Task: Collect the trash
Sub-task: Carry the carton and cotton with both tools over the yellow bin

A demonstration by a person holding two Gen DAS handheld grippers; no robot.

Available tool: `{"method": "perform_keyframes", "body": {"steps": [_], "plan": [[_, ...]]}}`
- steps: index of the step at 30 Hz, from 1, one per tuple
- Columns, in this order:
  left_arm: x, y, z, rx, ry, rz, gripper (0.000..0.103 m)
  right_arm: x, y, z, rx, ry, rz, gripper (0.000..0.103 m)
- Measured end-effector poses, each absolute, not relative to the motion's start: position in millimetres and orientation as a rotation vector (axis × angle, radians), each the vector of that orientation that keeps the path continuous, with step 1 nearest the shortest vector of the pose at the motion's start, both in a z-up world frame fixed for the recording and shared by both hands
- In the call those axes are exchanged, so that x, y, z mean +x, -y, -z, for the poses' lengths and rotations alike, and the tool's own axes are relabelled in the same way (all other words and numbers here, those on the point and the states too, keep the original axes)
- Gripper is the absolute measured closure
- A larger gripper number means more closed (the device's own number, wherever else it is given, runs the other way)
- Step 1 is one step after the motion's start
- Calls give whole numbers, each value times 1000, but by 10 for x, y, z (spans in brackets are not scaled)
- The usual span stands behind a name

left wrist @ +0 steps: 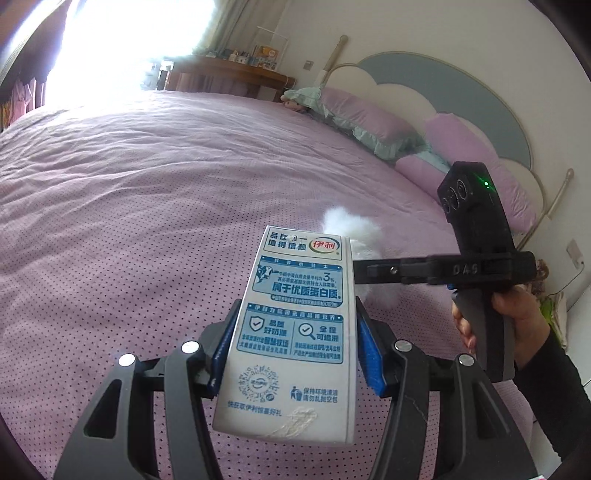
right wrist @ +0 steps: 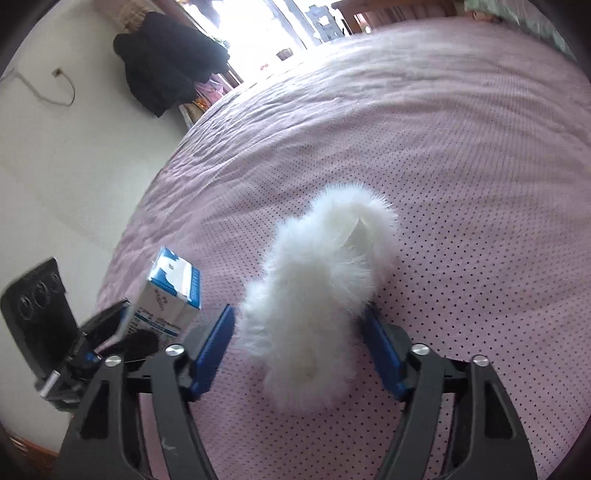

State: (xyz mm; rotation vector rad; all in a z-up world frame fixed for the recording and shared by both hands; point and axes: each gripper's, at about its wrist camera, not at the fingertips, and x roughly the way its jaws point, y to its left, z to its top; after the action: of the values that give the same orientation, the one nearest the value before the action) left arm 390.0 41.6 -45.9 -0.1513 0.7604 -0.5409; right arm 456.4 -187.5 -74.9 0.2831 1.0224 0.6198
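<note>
on pink bed [right wrist: 461, 155], white fluffy thing [right wrist: 317, 295] lies between right gripper [right wrist: 299, 354] pads, pads apart, not yet squeezing. left gripper [left wrist: 291, 354] clamped on milk box [left wrist: 295, 332], held up over bed. best: push right pads lower round fluff middle, squeeze slow, keep milk box steady.

Daylight floods in from a blown-out bright window [left wrist: 122, 33] at eleven o'clock in the left wrist view, twelve o'clock in the right, washing out detail nearby. The pink dotted bedspread [right wrist: 461, 166] shows soft shadows. Fisheye curvature bends edges; dark vignette rings both pictures.
</note>
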Motion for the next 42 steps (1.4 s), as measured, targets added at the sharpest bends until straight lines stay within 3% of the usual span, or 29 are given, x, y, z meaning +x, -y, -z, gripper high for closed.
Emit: {"method": "perform_keyframes", "body": {"steps": [1, 3, 7, 15, 27, 42], "plan": [[3881, -403, 448, -148, -756, 540, 47, 4525, 1863, 747, 263, -1011, -636, 57], [3849, -376, 437, -146, -755, 546, 47, 4454, 1882, 762, 246, -1008, -662, 72], [3734, -274, 399, -141, -752, 543, 47, 4220, 2022, 716, 241, -972, -684, 80], [3247, -133, 381, -219, -772, 523, 47, 3286, 2471, 524, 221, -922, -730, 81], [1718, 477, 474, -265, -817, 636, 47, 1601, 3184, 404, 211, -917, -740, 81], [218, 2001, 607, -135, -865, 894, 47, -485, 4434, 548, 398, -836, -545, 81]]}}
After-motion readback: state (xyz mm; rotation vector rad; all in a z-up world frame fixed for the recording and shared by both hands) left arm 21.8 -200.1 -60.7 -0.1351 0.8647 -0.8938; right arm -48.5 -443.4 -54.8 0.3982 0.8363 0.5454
